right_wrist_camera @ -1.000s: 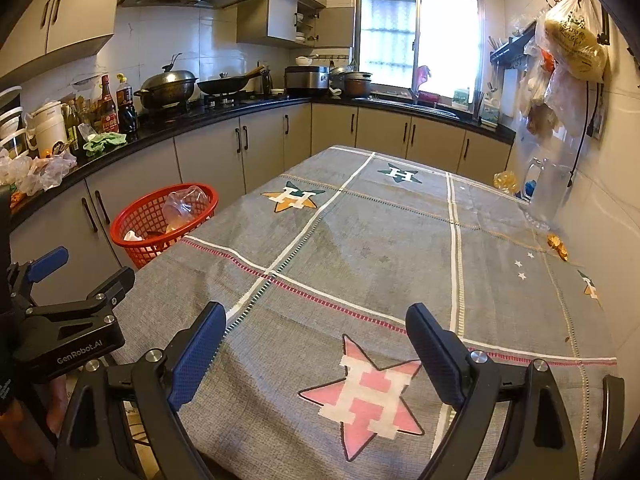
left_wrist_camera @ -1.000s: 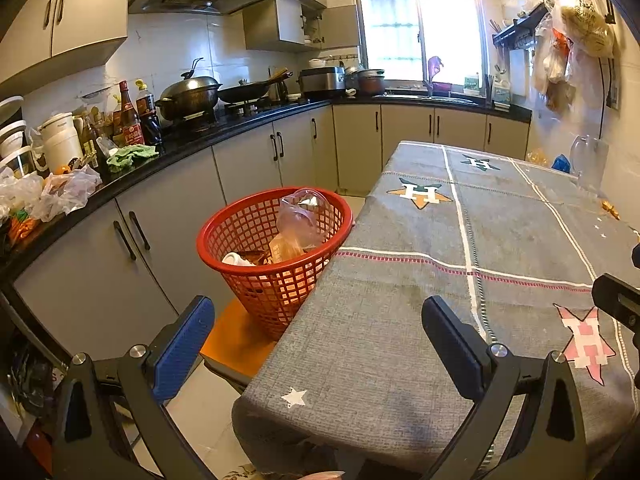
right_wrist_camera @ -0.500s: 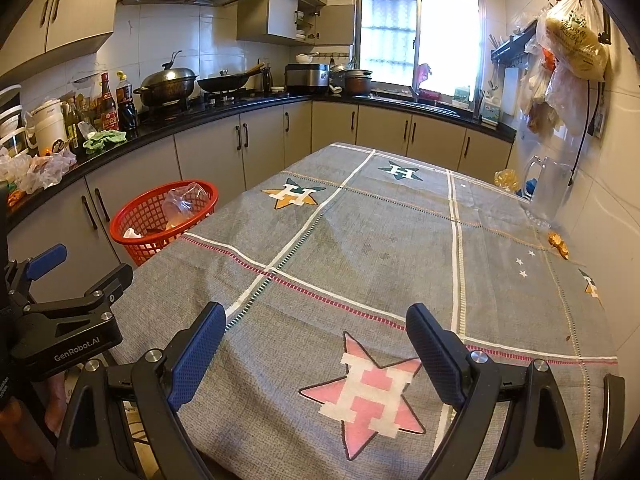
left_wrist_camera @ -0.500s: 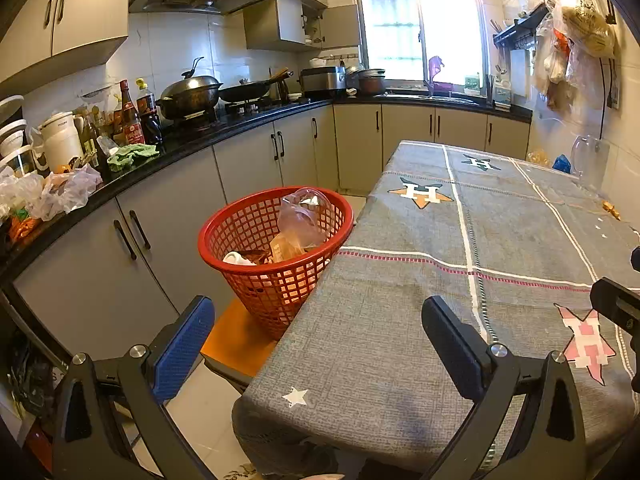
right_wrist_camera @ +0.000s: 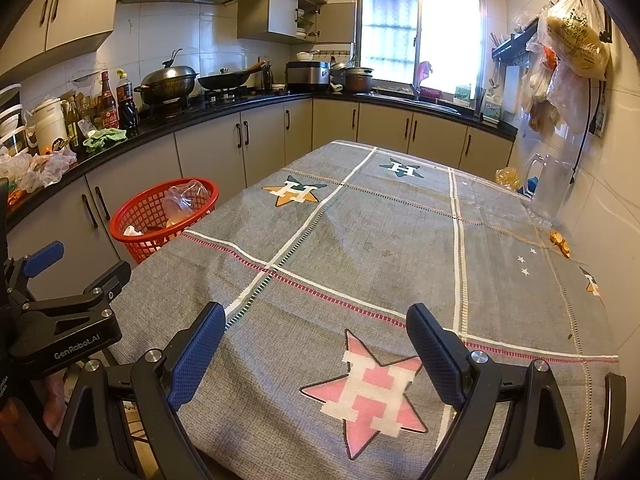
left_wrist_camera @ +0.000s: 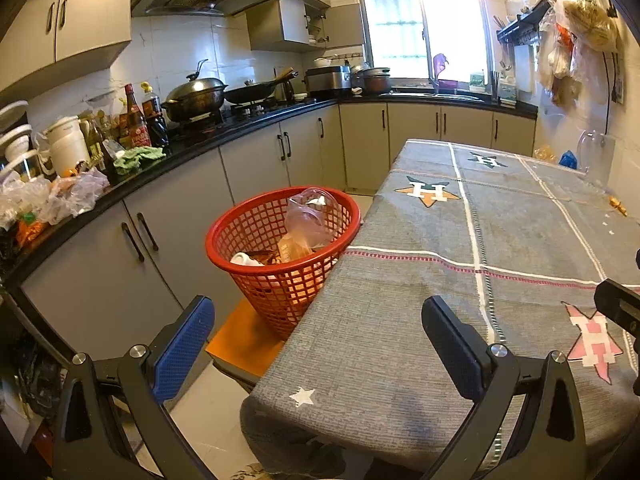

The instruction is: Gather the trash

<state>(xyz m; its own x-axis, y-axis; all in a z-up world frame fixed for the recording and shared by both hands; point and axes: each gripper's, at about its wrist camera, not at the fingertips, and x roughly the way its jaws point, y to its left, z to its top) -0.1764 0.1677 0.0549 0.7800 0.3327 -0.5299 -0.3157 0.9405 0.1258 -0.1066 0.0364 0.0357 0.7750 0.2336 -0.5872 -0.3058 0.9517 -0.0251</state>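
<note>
Brimming with a clear crumpled plastic bag [left_wrist_camera: 308, 216] and scraps, the red mesh basket [left_wrist_camera: 256, 224] sits beside the table; left gripper [left_wrist_camera: 320, 340] and right gripper [right_wrist_camera: 316, 344] both gape empty.

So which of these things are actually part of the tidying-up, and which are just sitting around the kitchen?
Part of the job:
- red basket, already holding a clear plastic bag and other scraps
- small orange scrap on the tablecloth, possibly trash
- left tongs and right tongs, both open and empty

Just lying about:
- wok
- sauce bottles
- clear jug
- hanging bags
</note>
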